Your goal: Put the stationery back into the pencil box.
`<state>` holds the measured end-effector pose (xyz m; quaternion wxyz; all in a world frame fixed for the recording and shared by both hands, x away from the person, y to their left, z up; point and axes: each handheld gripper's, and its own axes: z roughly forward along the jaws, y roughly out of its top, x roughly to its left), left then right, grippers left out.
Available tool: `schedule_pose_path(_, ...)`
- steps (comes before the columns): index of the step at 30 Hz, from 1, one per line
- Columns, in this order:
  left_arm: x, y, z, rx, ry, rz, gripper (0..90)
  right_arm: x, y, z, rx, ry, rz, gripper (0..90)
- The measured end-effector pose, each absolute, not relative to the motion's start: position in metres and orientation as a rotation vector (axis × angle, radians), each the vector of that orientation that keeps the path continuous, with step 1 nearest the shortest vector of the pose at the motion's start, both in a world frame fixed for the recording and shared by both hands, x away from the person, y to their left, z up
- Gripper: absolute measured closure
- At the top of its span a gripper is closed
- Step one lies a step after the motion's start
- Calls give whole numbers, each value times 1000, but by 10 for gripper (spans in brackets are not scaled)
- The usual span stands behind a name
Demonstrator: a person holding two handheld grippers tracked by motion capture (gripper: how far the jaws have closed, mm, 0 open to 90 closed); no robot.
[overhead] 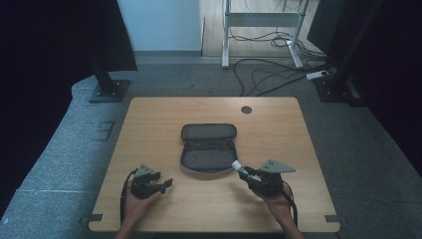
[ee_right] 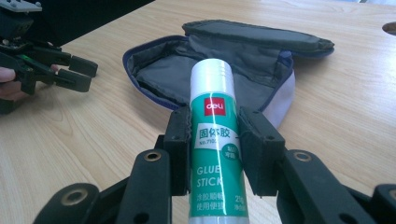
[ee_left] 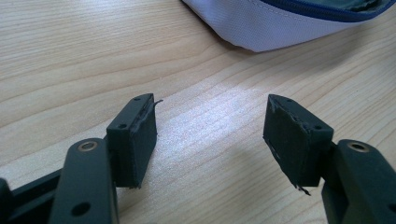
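Right gripper view: the right gripper (ee_right: 215, 154) has its jaws clamped on a green-and-white glue stick (ee_right: 212, 140), held just short of the open pencil case (ee_right: 205, 70) on the worktop (ee_right: 93, 135). Left of the case, the left gripper (ee_left: 210, 135) waits with jaws wide apart and empty; by this showing the pick-up is done, while placing the stick inside looks yet to come.

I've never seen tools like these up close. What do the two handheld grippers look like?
Both are black. The left gripper has two blocky jaws with worn, fraying dark pads, on linkage arms with brass-coloured rivets. The right gripper is built the same. In the high view each carries a grey three-cornered plate on top and trails a black cable. The person's forearms are bare, with no sleeves showing.
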<state>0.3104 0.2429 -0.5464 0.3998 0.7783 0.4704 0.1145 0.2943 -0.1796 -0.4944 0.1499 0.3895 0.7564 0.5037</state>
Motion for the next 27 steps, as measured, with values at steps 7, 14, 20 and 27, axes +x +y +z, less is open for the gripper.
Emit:
schedule_pose_path(7,311,243,-546,1963,1191,276,352,306,-170,-489,1099,2169,1457,653)
schedule_pose_path(14,310,241,-546,1968,1185,275,353,320,-160,-481,1096,2156,1509,654)
schedule_pose_path(20,310,241,-546,1969,1184,272,353,328,-150,-478,1094,2157,1525,653)
schedule_pose_path(27,310,241,-546,1971,1182,270,353,337,-142,-475,1092,2169,1526,653)
